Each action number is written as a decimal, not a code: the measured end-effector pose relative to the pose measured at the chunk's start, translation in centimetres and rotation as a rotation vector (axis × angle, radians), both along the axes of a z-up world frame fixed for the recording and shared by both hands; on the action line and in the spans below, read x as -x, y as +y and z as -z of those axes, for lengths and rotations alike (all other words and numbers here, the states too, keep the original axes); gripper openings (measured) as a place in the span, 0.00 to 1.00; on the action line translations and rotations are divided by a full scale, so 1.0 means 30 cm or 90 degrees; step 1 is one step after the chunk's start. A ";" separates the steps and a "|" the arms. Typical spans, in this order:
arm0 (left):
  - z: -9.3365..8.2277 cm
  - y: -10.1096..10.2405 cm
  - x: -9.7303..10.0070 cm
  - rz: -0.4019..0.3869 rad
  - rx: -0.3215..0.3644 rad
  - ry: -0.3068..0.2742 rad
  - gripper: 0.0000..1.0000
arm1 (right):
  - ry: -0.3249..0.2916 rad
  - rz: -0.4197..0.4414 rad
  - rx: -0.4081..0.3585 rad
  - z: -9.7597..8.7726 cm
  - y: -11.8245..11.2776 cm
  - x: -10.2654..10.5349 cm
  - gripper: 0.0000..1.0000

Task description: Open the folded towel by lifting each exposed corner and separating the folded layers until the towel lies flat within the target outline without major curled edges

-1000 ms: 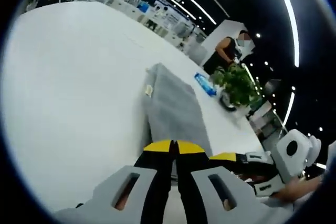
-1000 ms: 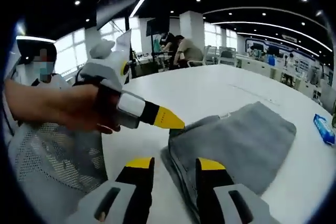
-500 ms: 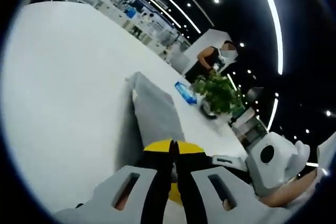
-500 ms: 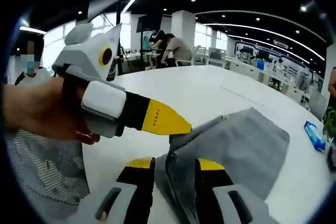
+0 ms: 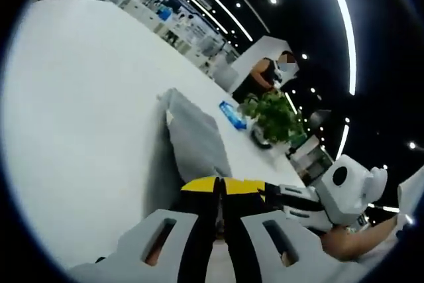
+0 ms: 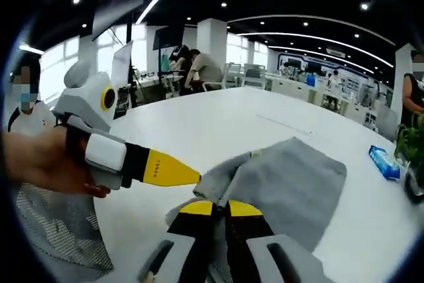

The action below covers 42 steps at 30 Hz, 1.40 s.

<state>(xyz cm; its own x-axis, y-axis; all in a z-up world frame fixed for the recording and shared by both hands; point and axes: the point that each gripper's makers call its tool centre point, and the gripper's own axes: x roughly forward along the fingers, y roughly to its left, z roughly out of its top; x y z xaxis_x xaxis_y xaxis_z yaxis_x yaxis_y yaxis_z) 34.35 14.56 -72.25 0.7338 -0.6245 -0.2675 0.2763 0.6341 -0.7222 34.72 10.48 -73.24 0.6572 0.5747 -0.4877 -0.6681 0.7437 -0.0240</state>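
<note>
A folded grey towel (image 6: 295,183) lies on the white table (image 6: 218,120); in the left gripper view the towel (image 5: 193,138) stretches away from my jaws. My left gripper (image 5: 219,187) is shut on the towel's near corner. In the right gripper view the left gripper (image 6: 193,178) comes in from the left, held by a hand, and its yellow tip pinches a raised fold of cloth. My right gripper (image 6: 220,207) is shut on the towel's edge just below that fold. The right gripper (image 5: 275,193) also shows at the right of the left gripper view.
A blue packet (image 6: 384,162) and a potted plant (image 5: 277,116) stand past the towel's far end. A person (image 5: 268,76) stands behind the plant, and others sit at the far side of the table (image 6: 199,71). Bare white tabletop (image 5: 79,97) spreads to the towel's left.
My right gripper's jaws, open around the towel's edge before, have shut on it. The left gripper holds the corner a little higher and further left.
</note>
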 end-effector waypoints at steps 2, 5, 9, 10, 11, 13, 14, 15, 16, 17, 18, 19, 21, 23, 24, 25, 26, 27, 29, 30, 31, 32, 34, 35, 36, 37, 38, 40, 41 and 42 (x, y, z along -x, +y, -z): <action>0.012 0.003 -0.002 0.000 -0.025 -0.009 0.00 | 0.007 0.015 0.005 -0.002 -0.042 -0.015 0.02; 0.039 0.006 -0.001 0.004 -0.065 -0.008 0.00 | 0.008 0.049 0.011 -0.014 -0.121 -0.039 0.02; 0.067 -0.001 0.001 0.021 -0.124 -0.024 0.03 | 0.044 0.084 -0.008 -0.019 -0.195 -0.039 0.02; 0.072 -0.008 0.003 0.029 -0.134 -0.029 0.04 | 0.066 0.108 -0.021 -0.017 -0.226 -0.036 0.02; 0.082 -0.019 0.011 0.045 -0.153 -0.030 0.04 | 0.065 0.115 -0.024 -0.021 -0.242 -0.038 0.02; 0.094 -0.025 0.012 0.056 -0.180 -0.035 0.09 | 0.063 0.121 -0.025 -0.026 -0.275 -0.038 0.02; 0.099 -0.026 0.013 0.060 -0.193 -0.039 0.12 | 0.061 0.130 -0.022 -0.031 -0.295 -0.036 0.02; 0.101 -0.026 0.013 0.062 -0.202 -0.045 0.13 | 0.060 0.134 -0.021 -0.033 -0.308 -0.035 0.02; 0.102 -0.028 0.014 0.061 -0.205 -0.046 0.14 | 0.061 0.138 -0.021 -0.035 -0.320 -0.034 0.02; 0.109 -0.026 0.015 0.061 -0.211 -0.041 0.14 | 0.066 0.143 -0.020 -0.033 -0.337 -0.033 0.02; 0.124 -0.018 0.018 0.060 -0.224 -0.030 0.15 | 0.074 0.147 -0.024 -0.031 -0.348 -0.030 0.02; 0.132 -0.013 0.018 0.060 -0.231 -0.026 0.15 | 0.094 0.158 -0.039 -0.028 -0.361 -0.023 0.02; 0.148 -0.009 0.022 0.059 -0.239 -0.014 0.15 | 0.094 0.168 -0.040 -0.031 -0.391 -0.025 0.02; 0.165 -0.012 0.028 0.066 -0.247 -0.005 0.15 | 0.095 0.177 -0.035 -0.031 -0.413 -0.022 0.02; 0.170 -0.014 0.031 0.071 -0.255 -0.007 0.15 | 0.095 0.184 -0.035 -0.031 -0.430 -0.022 0.02; 0.178 -0.019 0.037 0.079 -0.268 -0.007 0.15 | 0.095 0.189 -0.036 -0.032 -0.442 -0.021 0.02; 0.184 -0.023 0.042 0.087 -0.276 -0.007 0.15 | 0.096 0.195 -0.039 -0.033 -0.452 -0.020 0.02; 0.195 -0.030 0.048 0.101 -0.289 -0.007 0.15 | 0.098 0.201 -0.043 -0.032 -0.463 -0.019 0.02; 0.220 -0.040 0.063 0.130 -0.321 -0.003 0.15 | 0.105 0.215 -0.050 -0.027 -0.491 -0.016 0.02; 0.231 -0.044 0.070 0.141 -0.334 0.000 0.15 | 0.106 0.221 -0.050 -0.023 -0.508 -0.015 0.02; 0.242 -0.045 0.077 0.151 -0.349 0.002 0.14 | 0.107 0.226 -0.050 -0.021 -0.520 -0.013 0.02; 0.259 -0.043 0.085 0.162 -0.375 0.005 0.14 | 0.108 0.232 -0.049 -0.017 -0.538 -0.010 0.02; 0.252 -0.036 0.076 0.161 -0.404 -0.026 0.12 | 0.111 0.244 -0.050 -0.009 -0.569 -0.004 0.02; 0.255 -0.037 0.083 0.162 -0.398 -0.012 0.12 | 0.112 0.251 -0.049 -0.005 -0.584 -0.001 0.02; 0.255 -0.035 0.080 0.159 -0.393 -0.011 0.12 | 0.112 0.256 -0.047 -0.001 -0.598 0.002 0.02; 0.254 -0.034 0.080 0.155 -0.389 -0.007 0.12 | 0.113 0.263 -0.044 0.005 -0.616 0.006 0.02; 0.255 -0.033 0.080 0.153 -0.385 -0.005 0.12 | 0.112 0.268 -0.041 0.008 -0.629 0.009 0.02; 0.256 -0.028 0.079 0.147 -0.372 0.002 0.12 | 0.111 0.277 -0.040 0.013 -0.653 0.019 0.02; 0.257 -0.026 0.079 0.143 -0.367 0.007 0.11 | 0.113 0.284 -0.039 0.018 -0.667 0.024 0.02; 0.257 -0.024 0.079 0.141 -0.365 0.010 0.11 | 0.115 0.289 -0.039 0.023 -0.675 0.027 0.02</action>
<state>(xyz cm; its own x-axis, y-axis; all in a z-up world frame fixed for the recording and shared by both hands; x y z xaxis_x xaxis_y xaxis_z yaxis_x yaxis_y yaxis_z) 31.98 13.84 -79.96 0.5967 -0.5150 -0.6155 0.4376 0.8517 -0.2884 33.92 -9.79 -73.92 0.7558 0.2807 -0.5916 -0.2657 0.9572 0.1148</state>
